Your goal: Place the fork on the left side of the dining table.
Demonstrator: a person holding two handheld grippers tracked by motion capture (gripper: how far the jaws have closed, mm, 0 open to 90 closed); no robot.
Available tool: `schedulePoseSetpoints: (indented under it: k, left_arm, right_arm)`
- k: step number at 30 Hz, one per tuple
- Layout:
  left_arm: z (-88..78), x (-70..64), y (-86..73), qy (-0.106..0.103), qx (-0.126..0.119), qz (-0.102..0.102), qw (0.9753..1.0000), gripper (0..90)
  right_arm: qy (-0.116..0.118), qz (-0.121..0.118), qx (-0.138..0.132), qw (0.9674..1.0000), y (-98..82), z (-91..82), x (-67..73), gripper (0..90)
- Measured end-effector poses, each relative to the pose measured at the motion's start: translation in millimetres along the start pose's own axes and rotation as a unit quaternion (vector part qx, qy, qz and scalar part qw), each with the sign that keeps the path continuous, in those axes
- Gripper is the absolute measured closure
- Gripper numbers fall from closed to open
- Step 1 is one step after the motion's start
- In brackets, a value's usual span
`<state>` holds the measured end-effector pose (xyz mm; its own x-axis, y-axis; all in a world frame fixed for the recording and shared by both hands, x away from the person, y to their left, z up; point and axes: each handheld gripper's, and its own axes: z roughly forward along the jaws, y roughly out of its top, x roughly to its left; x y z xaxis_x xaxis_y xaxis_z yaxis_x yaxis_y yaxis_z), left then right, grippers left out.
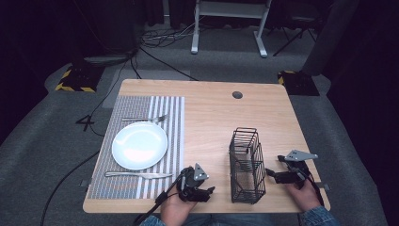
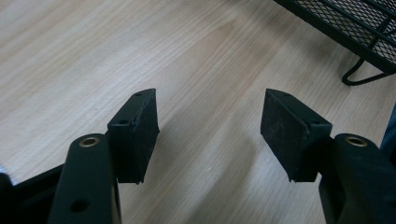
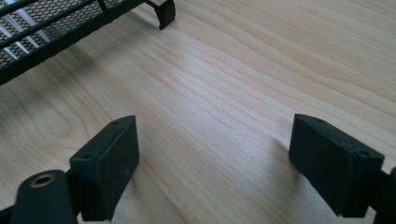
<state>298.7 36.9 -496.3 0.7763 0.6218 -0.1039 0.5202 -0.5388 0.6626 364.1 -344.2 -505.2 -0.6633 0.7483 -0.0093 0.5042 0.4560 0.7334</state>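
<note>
Cutlery basket (image 1: 246, 165) is stood near the table's (image 1: 211, 117) front edge, flanked by the left gripper (image 1: 203, 192) and right gripper (image 1: 273, 174), both spread and empty, seemingly readied for a two-sided hold.
</note>
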Motion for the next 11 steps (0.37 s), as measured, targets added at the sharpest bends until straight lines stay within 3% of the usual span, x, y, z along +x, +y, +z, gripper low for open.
schedulePoseSetpoints:
  k: [5,7,11]
  left_arm:
    - [8.4,-7.7,0.5,0.026,-0.008,0.035,0.9990,32.0]
    - [11.3,-7.1,-0.3,0.024,-0.017,0.034,0.9990,25.1]
    - [13.5,-6.4,1.3,0.037,-0.011,0.019,0.9991,17.0]
  right_arm:
    - [0.000,0.000,0.000,1.0000,0.0,0.0,0.0,16.2]
    - [0.000,0.000,0.000,1.0000,0.0,0.0,0.0,16.2]
    - [0.000,0.000,0.000,1.0000,-0.1,0.0,0.0,16.3]
